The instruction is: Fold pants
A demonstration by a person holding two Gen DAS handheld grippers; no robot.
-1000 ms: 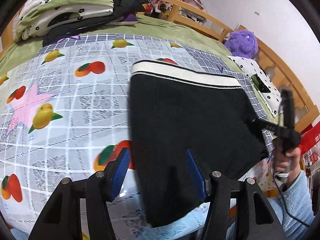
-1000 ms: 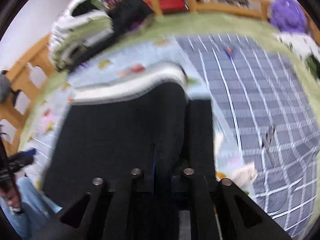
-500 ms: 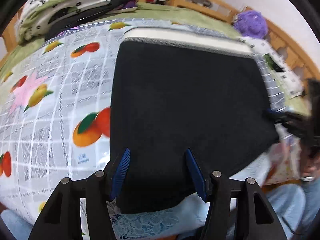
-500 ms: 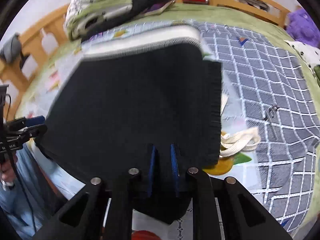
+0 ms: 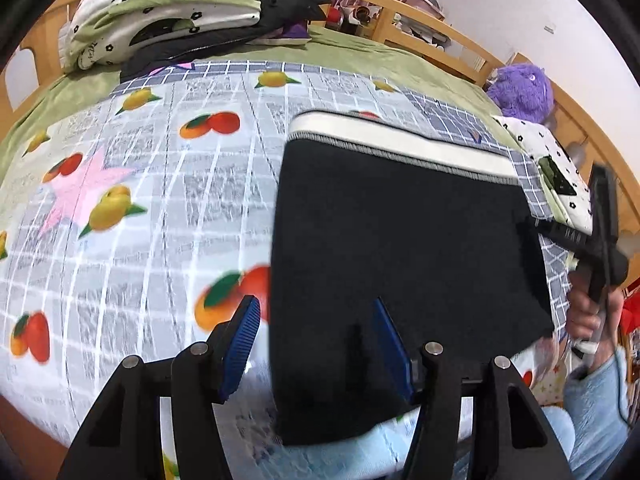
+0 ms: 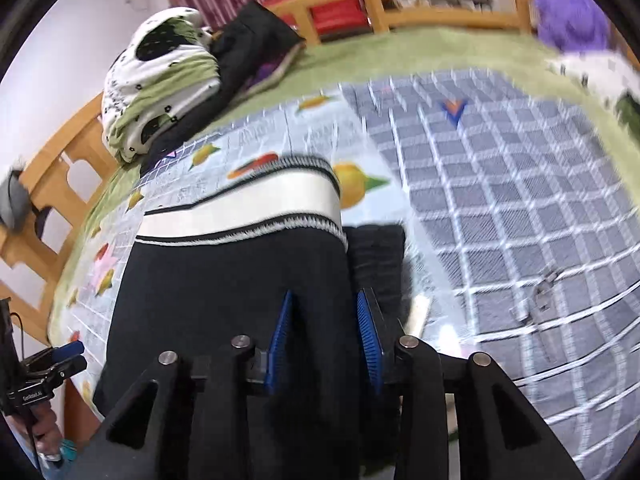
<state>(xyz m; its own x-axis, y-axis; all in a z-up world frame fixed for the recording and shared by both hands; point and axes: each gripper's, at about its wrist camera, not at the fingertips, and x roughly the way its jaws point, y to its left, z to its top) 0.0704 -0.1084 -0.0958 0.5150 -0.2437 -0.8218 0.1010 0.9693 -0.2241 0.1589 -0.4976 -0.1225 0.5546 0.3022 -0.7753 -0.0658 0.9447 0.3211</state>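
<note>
The black pants [image 5: 400, 248] lay flat on the fruit-print sheet [image 5: 152, 200], their near edge passing between the parted, unclamped jaws of the left gripper [image 5: 316, 336], while the right gripper [image 6: 326, 330], jaws just opening, straddled the fabric's right edge without pinching it.

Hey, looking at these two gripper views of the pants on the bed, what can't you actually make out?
- Left wrist view: the near hem of the pants is hidden behind the left gripper.
- Right wrist view: motion blur smears the small metal object on the checked sheet.
- Right wrist view: the right gripper covers the pants' near edge.
</note>
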